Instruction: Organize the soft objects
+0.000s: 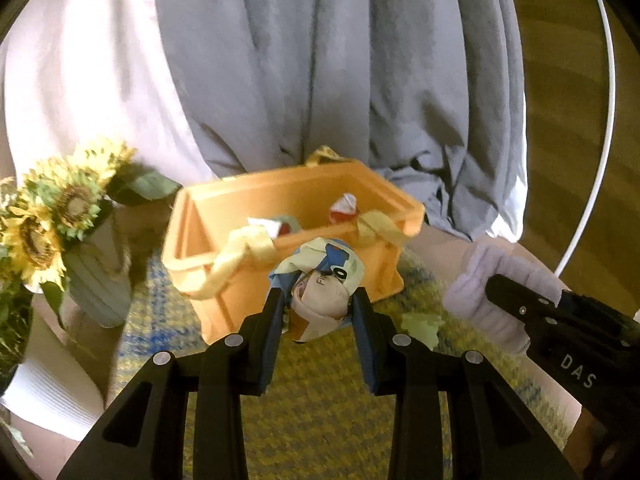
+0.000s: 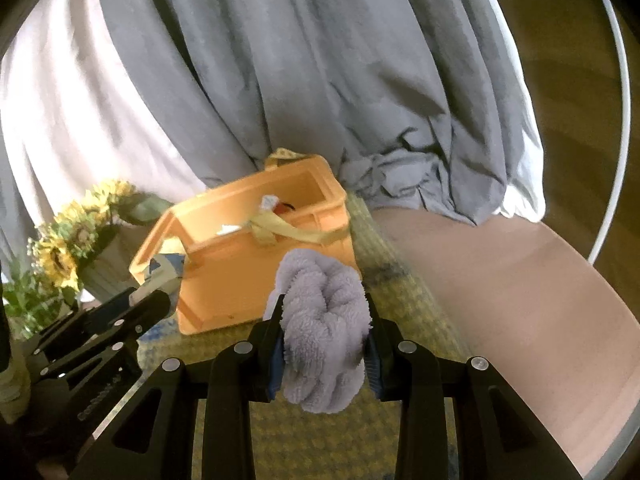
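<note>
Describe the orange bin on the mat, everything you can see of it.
The orange bin is a rectangular open-topped box, plastic by its look, with a thick rolled rim and plain smooth walls. It stands upright on the yellow-and-blue woven mat, beside the vase of sunflowers and in front of the grey drape. Pale yellow fabric straps hang over its near rim, another loop over the far rim. Inside show small red-and-white items, too blurred to name. Neither hand-held gripper touches it.

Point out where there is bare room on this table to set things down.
Bare tabletop lies right of the orange bin; open woven mat lies before it. Left of the bin is crowded by the sunflower vase.
</note>
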A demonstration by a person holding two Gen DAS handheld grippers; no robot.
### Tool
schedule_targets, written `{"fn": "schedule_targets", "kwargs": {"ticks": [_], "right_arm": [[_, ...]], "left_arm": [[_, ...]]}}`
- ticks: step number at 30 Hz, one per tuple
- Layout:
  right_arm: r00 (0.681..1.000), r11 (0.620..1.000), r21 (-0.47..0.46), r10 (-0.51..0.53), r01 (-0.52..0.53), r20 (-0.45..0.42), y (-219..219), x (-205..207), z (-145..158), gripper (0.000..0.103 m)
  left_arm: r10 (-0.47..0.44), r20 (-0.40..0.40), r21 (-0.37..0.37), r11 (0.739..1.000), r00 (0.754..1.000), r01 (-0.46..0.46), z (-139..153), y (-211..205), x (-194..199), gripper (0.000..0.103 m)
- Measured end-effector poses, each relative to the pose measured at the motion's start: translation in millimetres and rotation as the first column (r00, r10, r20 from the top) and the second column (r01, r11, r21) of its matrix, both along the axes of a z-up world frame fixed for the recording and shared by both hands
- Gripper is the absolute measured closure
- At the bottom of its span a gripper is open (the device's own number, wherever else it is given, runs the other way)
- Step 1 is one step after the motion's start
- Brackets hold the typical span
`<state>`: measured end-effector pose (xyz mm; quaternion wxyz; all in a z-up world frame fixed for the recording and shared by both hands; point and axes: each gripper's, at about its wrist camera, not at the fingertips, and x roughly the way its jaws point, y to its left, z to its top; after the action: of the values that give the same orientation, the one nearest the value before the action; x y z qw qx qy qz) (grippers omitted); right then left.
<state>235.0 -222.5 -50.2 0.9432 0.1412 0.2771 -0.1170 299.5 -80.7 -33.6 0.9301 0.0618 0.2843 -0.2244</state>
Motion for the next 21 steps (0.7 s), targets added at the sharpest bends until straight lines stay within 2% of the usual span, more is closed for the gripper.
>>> {"fn": "schedule_targets", "kwargs": {"ticks": [9,21], "right_arm": [[0.995,0.998,-0.025,0.060,-0.058,0.081,12,15,27,0.070],[0.983,0.994,-0.036,0.107,-0.103,0.149,19,42,45,0.069]], "left_arm": [[0.072,0.066,-0.023,0.997,0.995,-0.071,23,19,1,0.070],[0.135,0.142,-0.021,0.991,0.981,-0.134,45,33,15,0.070]]}}
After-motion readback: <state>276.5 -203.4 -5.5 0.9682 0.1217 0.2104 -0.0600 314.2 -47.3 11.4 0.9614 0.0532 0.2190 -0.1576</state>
